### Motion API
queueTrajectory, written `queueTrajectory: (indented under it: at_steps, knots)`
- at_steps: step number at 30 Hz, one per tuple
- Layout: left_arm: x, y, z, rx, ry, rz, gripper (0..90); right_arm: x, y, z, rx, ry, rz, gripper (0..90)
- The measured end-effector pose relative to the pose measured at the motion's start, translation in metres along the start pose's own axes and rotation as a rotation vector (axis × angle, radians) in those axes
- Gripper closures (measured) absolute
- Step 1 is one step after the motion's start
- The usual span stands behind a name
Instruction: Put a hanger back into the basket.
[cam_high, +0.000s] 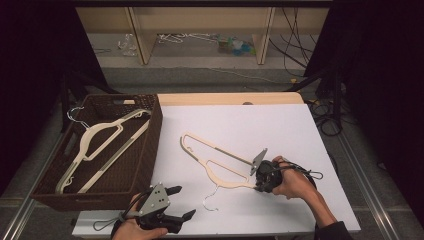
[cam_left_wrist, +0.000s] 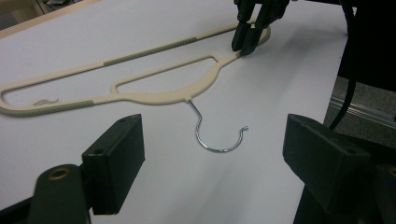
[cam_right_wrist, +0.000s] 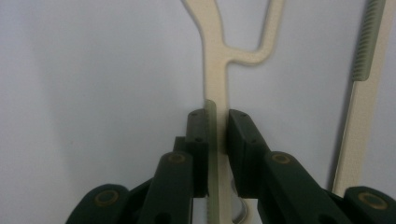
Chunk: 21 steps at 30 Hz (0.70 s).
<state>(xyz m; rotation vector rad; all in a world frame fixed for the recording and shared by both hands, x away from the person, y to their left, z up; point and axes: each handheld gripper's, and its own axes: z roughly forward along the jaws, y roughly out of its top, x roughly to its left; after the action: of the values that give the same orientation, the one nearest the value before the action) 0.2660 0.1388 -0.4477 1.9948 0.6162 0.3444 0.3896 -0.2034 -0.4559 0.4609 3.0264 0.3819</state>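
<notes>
A white sheet covers the bench (cam_high: 280, 125), with dark floor and wooden shelving legs beyond its far edge. In the high view a brown woven basket (cam_high: 150, 145) sits at the bench's left end with a cream hanger in the basket (cam_high: 100, 145) lying inside it. A second cream hanger (cam_high: 215, 162) lies flat on the white sheet, its wire hook (cam_high: 210, 197) pointing toward the person. The right gripper (cam_high: 259, 187) is at the hanger's near end, its jaws closed around the plastic there. The left gripper (cam_high: 182, 202) is near the bench's front edge, well apart from the hanger, with its jaws spread wide and nothing between them.

In the left gripper view the two black jaws stand far apart at the bottom corners. The hanger (cam_left_wrist: 154, 93) lies ahead of them, and its hook (cam_left_wrist: 217, 135) curls on the sheet just past the gap between them (not touched by either). Farther off, the right gripper (cam_left_wrist: 245, 44) comes down from the top edge and pinches the hanger's end.

In the right gripper view the jaws are shut on a cream arm of the hanger (cam_right_wrist: 215, 79), which runs straight out from between the pads. The lower bar (cam_right_wrist: 359, 112) passes just to the right of the jaws.
</notes>
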Motion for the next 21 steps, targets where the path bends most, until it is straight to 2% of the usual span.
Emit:
queueTrajectory:
  at_steps: [1,2,3,4,5,6,7,8,10,15,17,18,21]
  knots:
    - [0.001,0.0,0.0,0.001,0.006,0.009,20.9,-0.001,0.0,0.0,0.002,-0.01,-0.01,79.7]
    - [0.0,-0.001,0.001,0.001,0.007,-0.007,20.9,0.0,0.0,0.0,-0.005,-0.001,-0.003,79.8]
    - [0.001,-0.001,0.001,0.003,0.007,-0.005,21.0,-0.001,0.0,0.0,-0.012,-0.005,-0.005,79.8]
    - [0.001,-0.002,0.002,0.002,0.002,-0.011,21.0,-0.002,-0.001,-0.001,-0.005,-0.009,-0.032,79.8]
    - [0.002,-0.002,0.002,0.01,0.011,0.0,21.1,-0.001,-0.001,-0.002,-0.017,0.006,-0.014,79.8]
    - [0.002,-0.002,0.003,0.006,0.001,-0.006,21.1,-0.001,-0.001,-0.002,-0.017,0.007,-0.014,79.8]
    - [0.003,-0.002,0.004,0.011,0.011,-0.005,21.1,-0.001,-0.001,-0.003,-0.02,0.005,-0.015,79.8]
    - [0.003,-0.002,0.006,0.011,0.005,-0.004,21.1,-0.001,-0.001,-0.006,-0.02,0.019,-0.017,79.8]
    - [0.005,-0.002,0.01,0.018,0.012,-0.003,21.1,0.0,-0.001,-0.008,-0.028,0.009,-0.008,79.8]
    - [0.017,-0.002,0.028,0.055,0.059,0.043,22.7,0.0,-0.001,-0.01,-0.023,0.006,-0.003,79.8]
    - [0.024,-0.002,0.038,0.073,0.077,0.042,23.2,0.0,-0.001,-0.011,-0.02,0.007,-0.005,79.8]
    - [0.028,-0.001,0.041,0.091,0.087,0.071,23.7,0.001,-0.001,-0.012,-0.02,0.004,-0.002,79.8]
    - [0.038,0.002,0.059,0.116,0.115,0.097,23.8,0.001,0.0,-0.014,-0.014,0.006,0.0,79.8]
